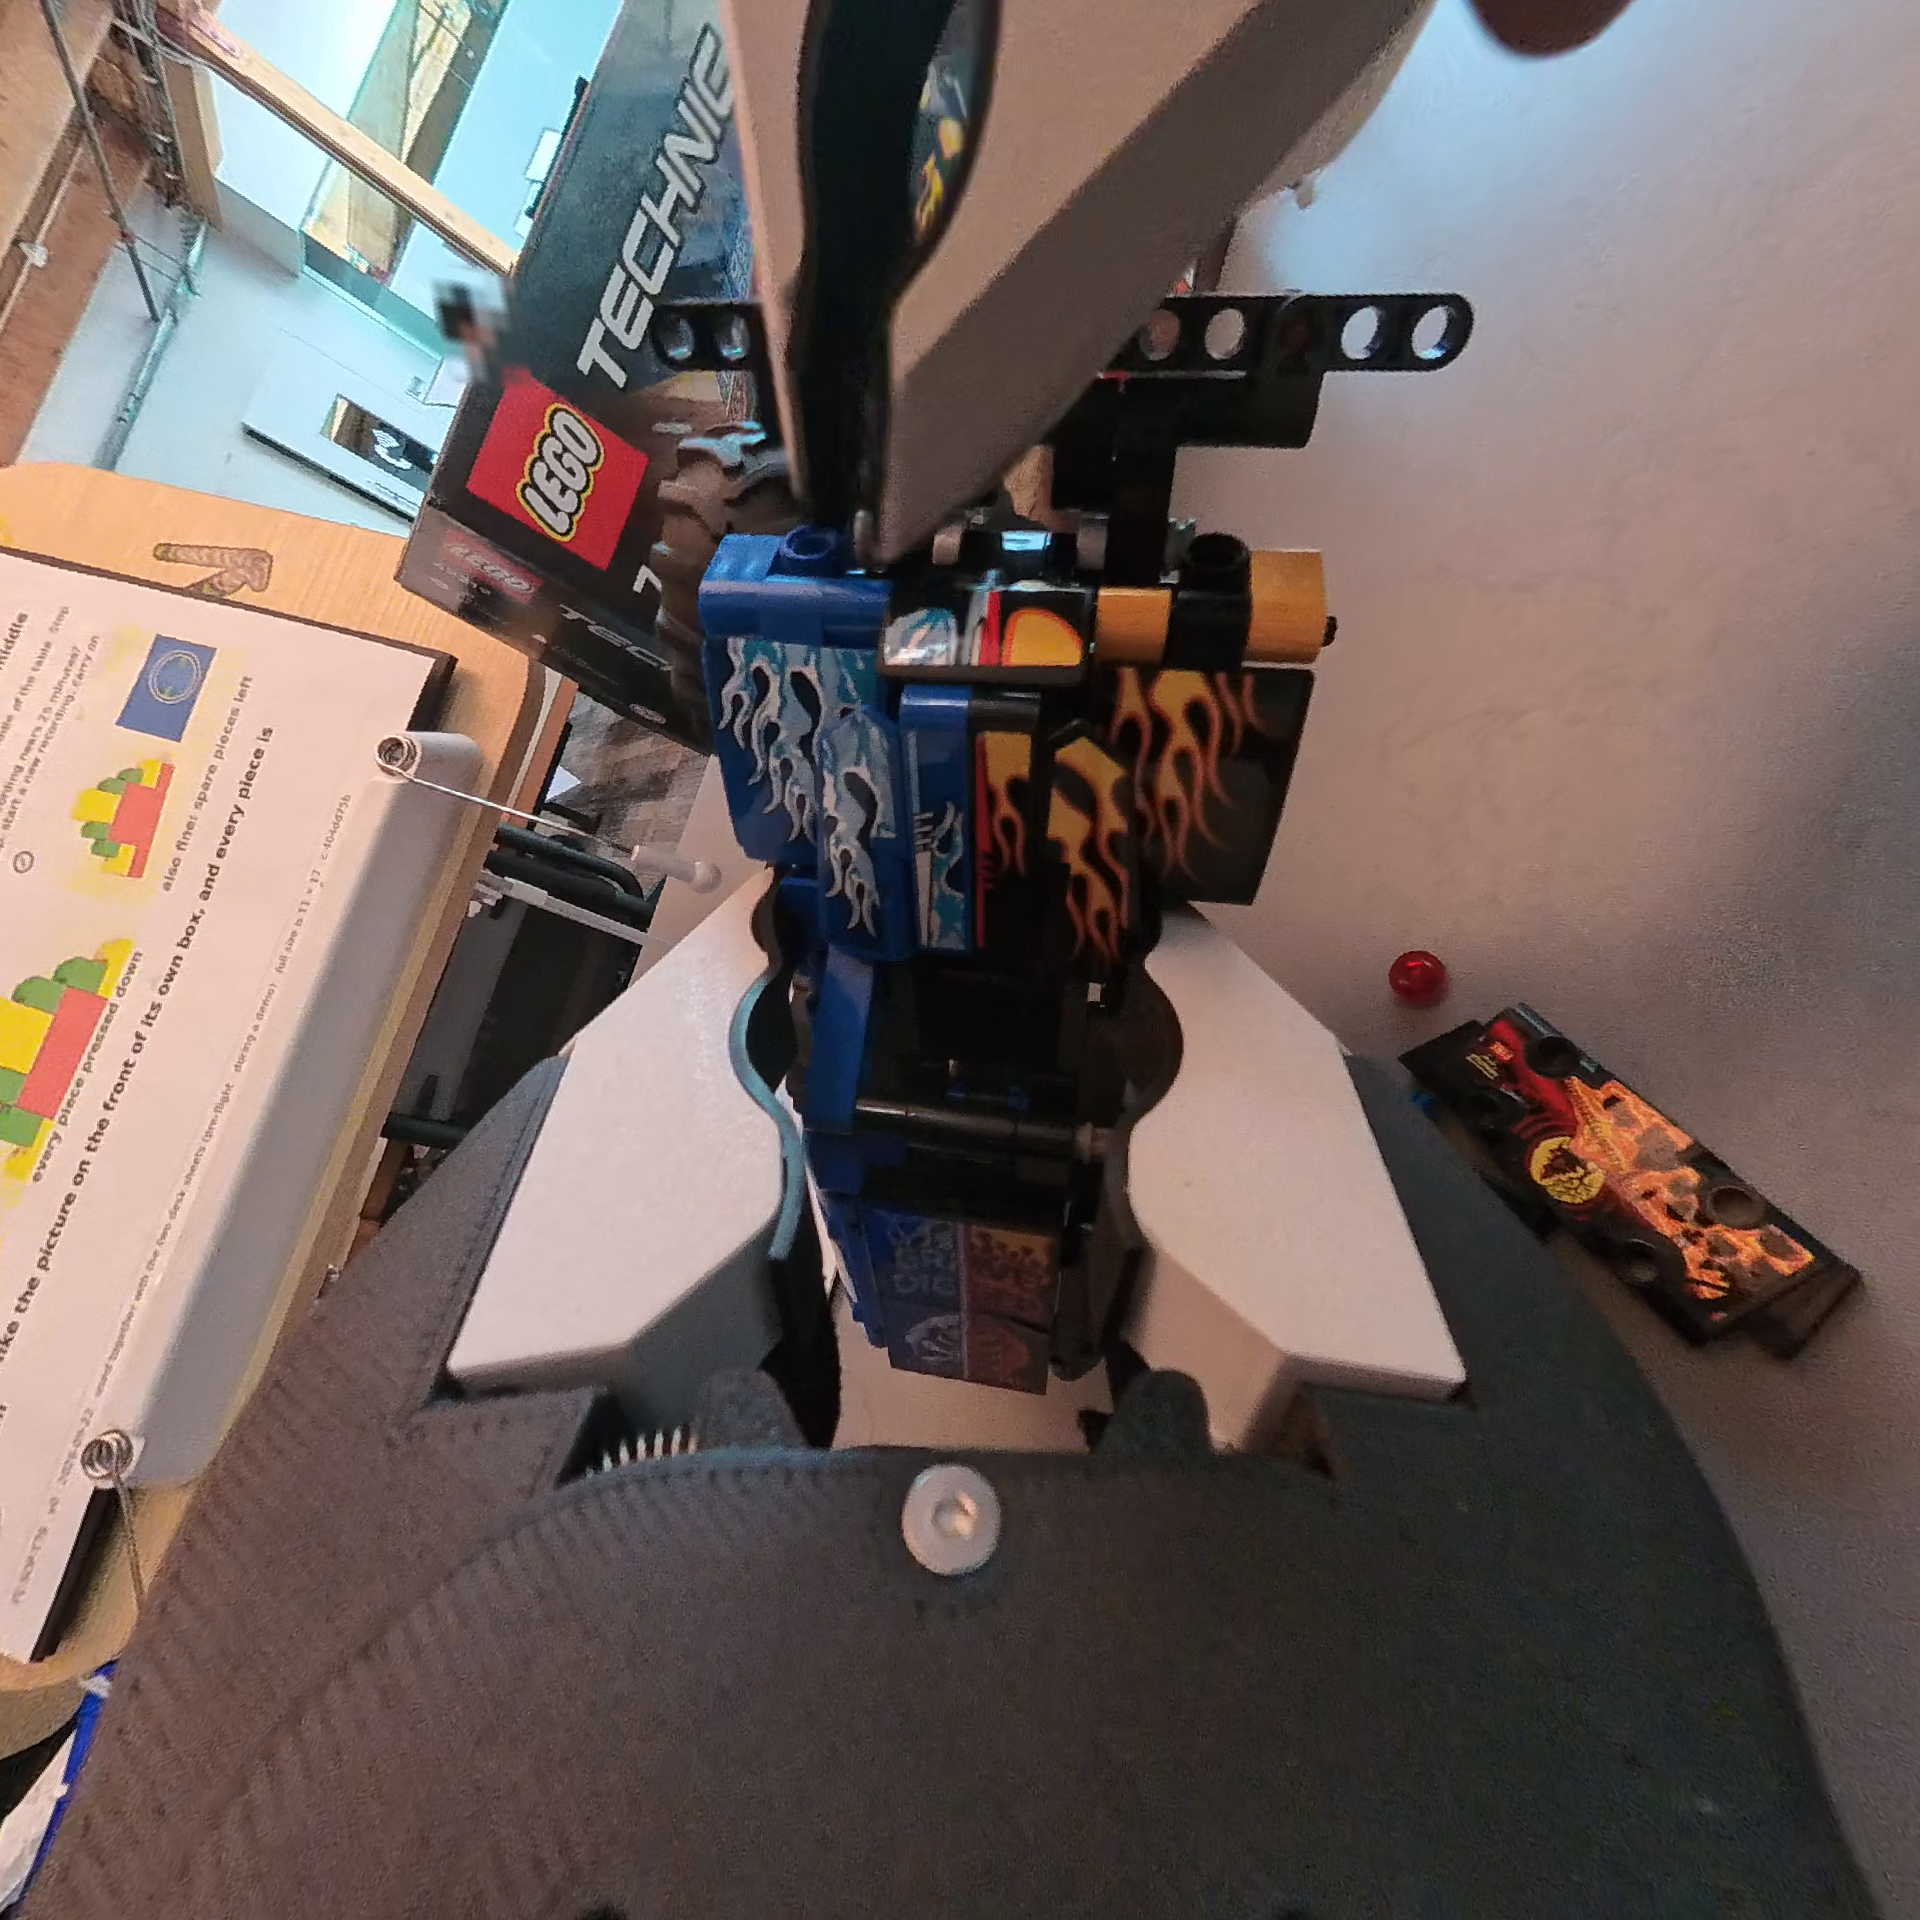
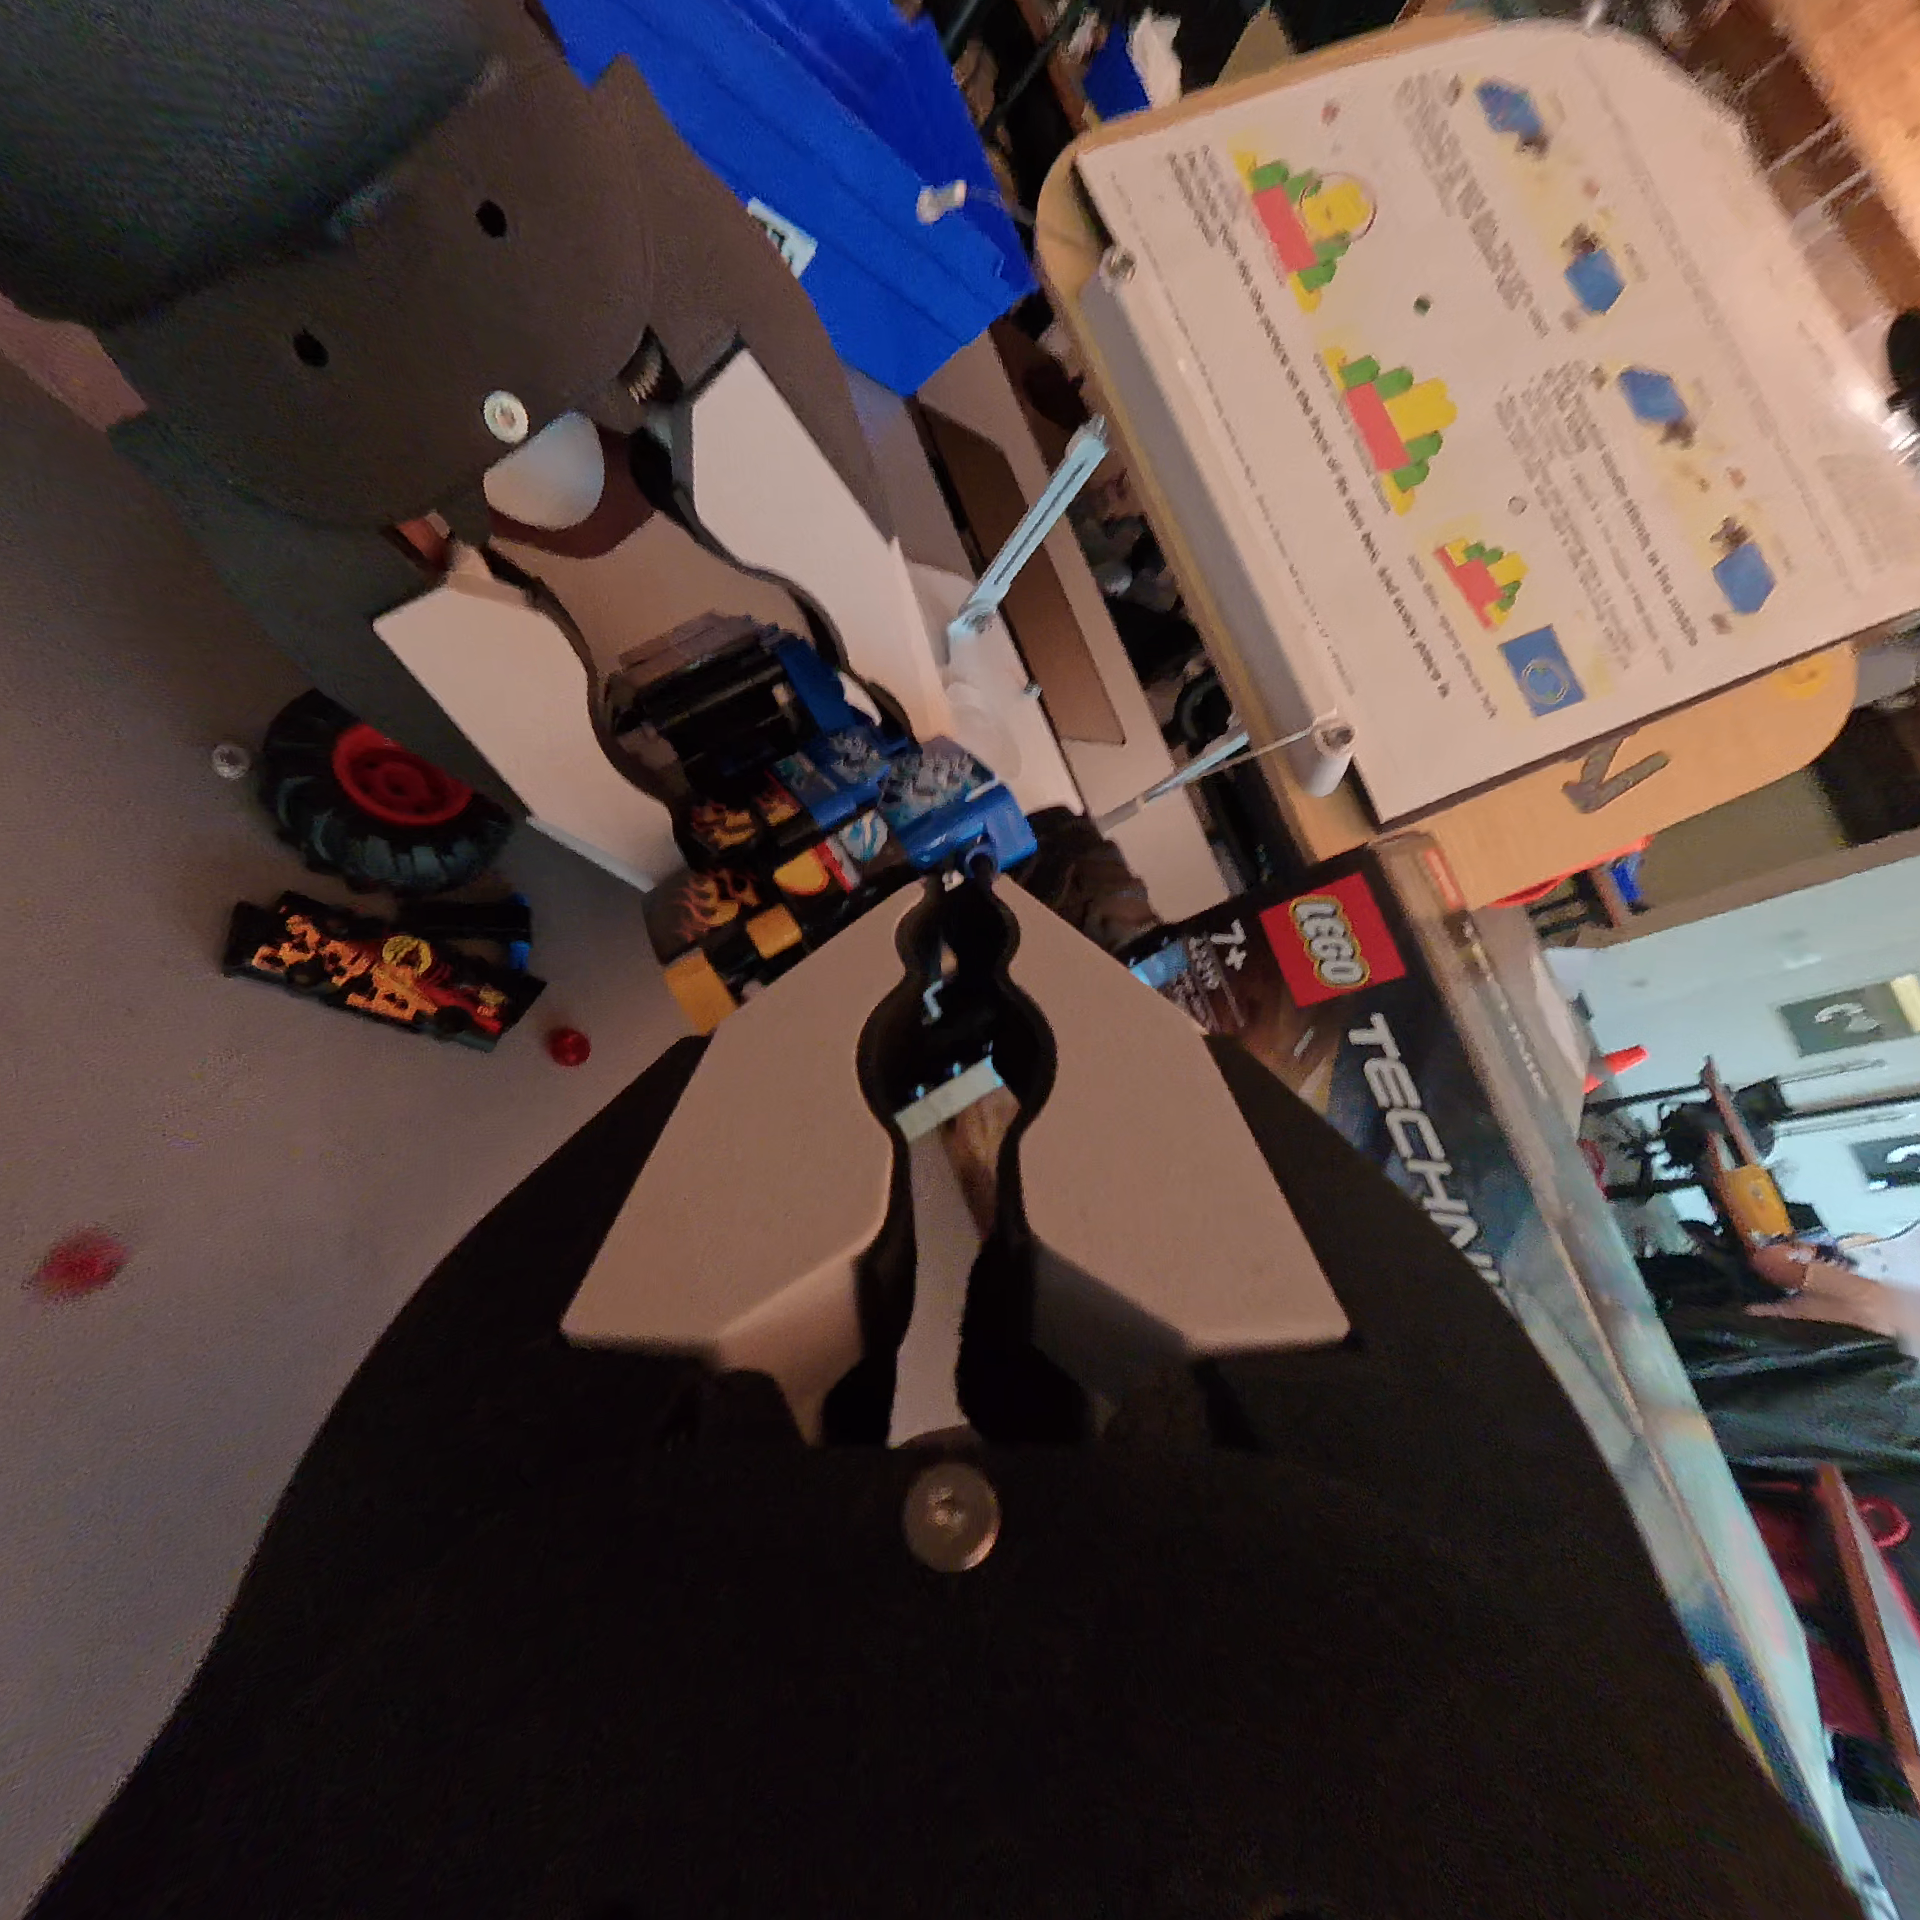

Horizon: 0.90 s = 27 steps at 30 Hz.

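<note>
My left gripper (image 1: 961, 935) is shut on a brick-built vehicle body (image 1: 997, 790), blue on one side with white flame stickers and black on the other with orange flames. The fingers (image 1: 675, 1039) press its two flanks, and a black beam frame with holes (image 1: 1299, 332) sticks out at its far end. My right gripper (image 2: 961, 894) is shut, with its tips at a small blue pin (image 2: 977, 857) on the model's blue corner. In the left wrist view it (image 1: 868, 535) reaches in from above. The right wrist view shows the left gripper (image 2: 800, 790) holding the model (image 2: 800, 821).
On the pale table lie a black panel with an orange sticker (image 1: 1621, 1174) (image 2: 384, 966), a red round stud (image 1: 1416, 977) (image 2: 567, 1045) and a black tyre with a red hub (image 2: 384, 795). The set's box (image 1: 582, 436) (image 2: 1351, 966) and a printed sheet on a wooden board (image 1: 156, 935) (image 2: 1455, 416) stand beside them. Across from one pair of fingers to the other is roughly 7 cm.
</note>
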{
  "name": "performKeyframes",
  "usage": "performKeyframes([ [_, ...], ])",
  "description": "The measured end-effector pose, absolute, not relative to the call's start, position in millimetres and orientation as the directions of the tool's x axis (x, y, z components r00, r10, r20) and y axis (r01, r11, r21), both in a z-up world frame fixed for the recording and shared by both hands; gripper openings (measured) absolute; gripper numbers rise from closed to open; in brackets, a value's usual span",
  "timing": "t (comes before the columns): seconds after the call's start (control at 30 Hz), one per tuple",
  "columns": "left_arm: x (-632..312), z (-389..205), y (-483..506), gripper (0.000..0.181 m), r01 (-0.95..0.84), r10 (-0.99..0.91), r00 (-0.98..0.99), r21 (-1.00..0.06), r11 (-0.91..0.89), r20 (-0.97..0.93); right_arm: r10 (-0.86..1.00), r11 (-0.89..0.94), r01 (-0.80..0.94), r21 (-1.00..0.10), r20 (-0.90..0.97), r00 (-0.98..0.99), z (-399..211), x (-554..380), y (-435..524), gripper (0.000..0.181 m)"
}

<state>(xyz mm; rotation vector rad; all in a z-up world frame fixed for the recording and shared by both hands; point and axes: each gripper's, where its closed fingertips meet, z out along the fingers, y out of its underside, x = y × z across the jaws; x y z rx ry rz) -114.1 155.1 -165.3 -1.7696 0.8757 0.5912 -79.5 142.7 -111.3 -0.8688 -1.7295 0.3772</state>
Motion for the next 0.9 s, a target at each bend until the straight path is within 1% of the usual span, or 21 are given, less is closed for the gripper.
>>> performKeyframes([
  [0.1,-115,-165,156,0.059,-0.783,-0.28,0.622,-0.589,-0.201,-0.731,0.729,0.664,0.402,-0.631,0.665,-0.16,-121,-68,140,0.004],
  [0.17,-115,-165,156,0.059,-0.777,-0.278,0.63,-0.597,-0.201,-0.726,0.741,0.649,0.413,-0.64,0.655,-0.15,-122,-58,140,0.004],
  [0.37,-116,-164,157,0.059,-0.765,-0.274,0.643,-0.612,-0.198,-0.715,0.82,0.542,0.418,-0.729,0.568,-0.074,-119,-24,153,0.009],
  [0.47,-115,-164,157,0.059,-0.771,-0.275,0.637,-0.606,-0.197,-0.72,0.852,0.495,0.392,-0.775,0.523,-0.042,-108,-10,157,0.016],
  [0.53,-114,-164,157,0.059,-0.768,-0.275,0.64,-0.609,-0.201,-0.717,0.841,0.512,0.375,-0.773,0.541,-0.032,-102,-3,155,0.022],
  [0.6,-112,-163,157,0.059,-0.743,-0.284,0.668,-0.638,-0.202,-0.688,0.825,0.544,0.351,-0.762,0.561,-0.062,-102,-3,143,0.029],
  [0.67,-108,-163,157,0.059,-0.717,-0.298,0.695,-0.666,-0.208,-0.655,0.778,0.614,0.318,-0.723,0.622,-0.089,-104,-10,125,0.03],
  [0.77,-102,-163,156,0.059,-0.677,-0.323,0.73,-0.701,-0.224,-0.602,0.623,0.762,0.298,-0.576,0.777,-0.089,-113,-31,106,0.031],
  [0.83,-98,-164,155,0.058,-0.639,-0.339,0.76,-0.732,-0.236,-0.554,0.529,0.812,0.327,-0.484,0.846,-0.06,-119,-46,108,0.029],
  [0.87,-98,-164,155,0.058,-0.618,-0.344,0.776,-0.747,-0.246,-0.529,0.5,0.822,0.338,-0.458,0.865,-0.044,-121,-53,111,0.028],
  [0.9,-101,-165,155,0.058,-0.591,-0.339,0.797,-0.761,-0.267,-0.5,0.479,0.833,0.337,-0.439,0.877,-0.042,-123,-58,112,0.024],
])
